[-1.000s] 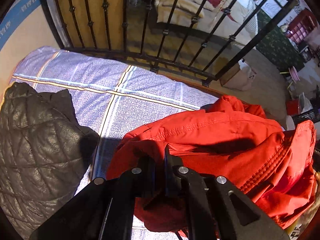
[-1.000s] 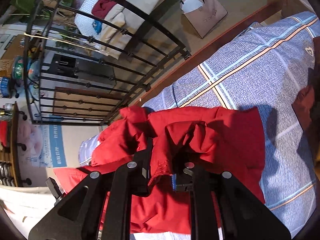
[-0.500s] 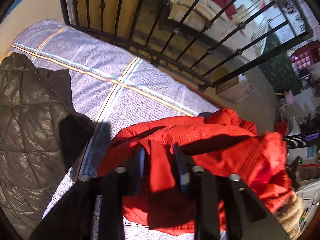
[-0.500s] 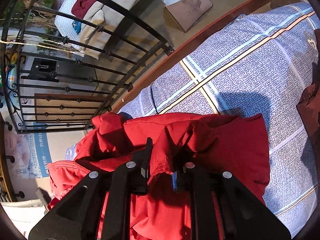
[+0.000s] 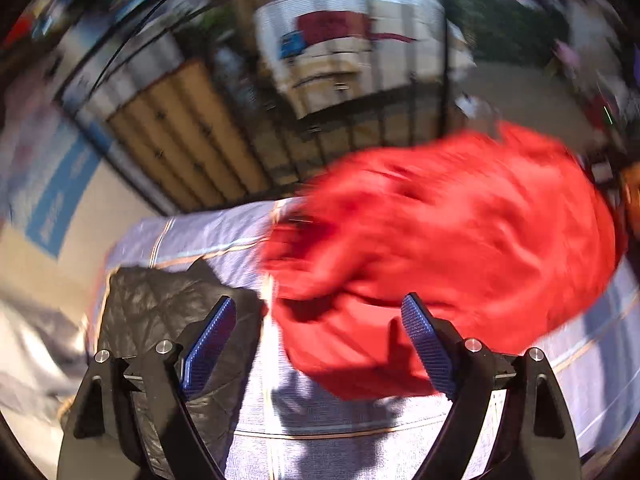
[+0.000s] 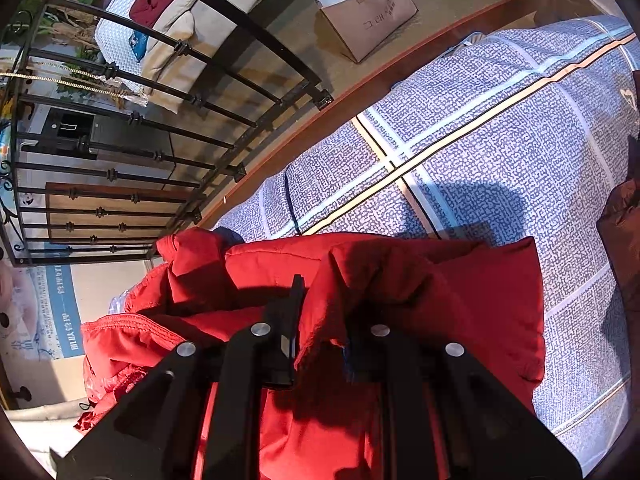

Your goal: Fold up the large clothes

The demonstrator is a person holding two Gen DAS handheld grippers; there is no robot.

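Observation:
A red jacket [image 5: 452,248] lies bunched on the blue checked bedspread [image 5: 344,420], blurred by motion in the left wrist view. My left gripper [image 5: 324,332] is wide open and empty, pulled back above the bed, its blue pads [image 5: 210,336] clear of the cloth. In the right wrist view the red jacket [image 6: 460,300] is folded over, and my right gripper [image 6: 320,320] is shut on a fold of it near its edge.
A black quilted jacket [image 5: 160,320] lies on the bed to the left of the red one. A black iron railing [image 6: 168,100] runs along the bed's far edge. A paper bag [image 6: 364,8] stands on the floor beyond. A dark red garment [image 6: 624,216] shows at the right.
My left gripper has let go of the red jacket, opened wide and swung back and up fast. My right gripper has stayed shut on the jacket, and has barely moved.

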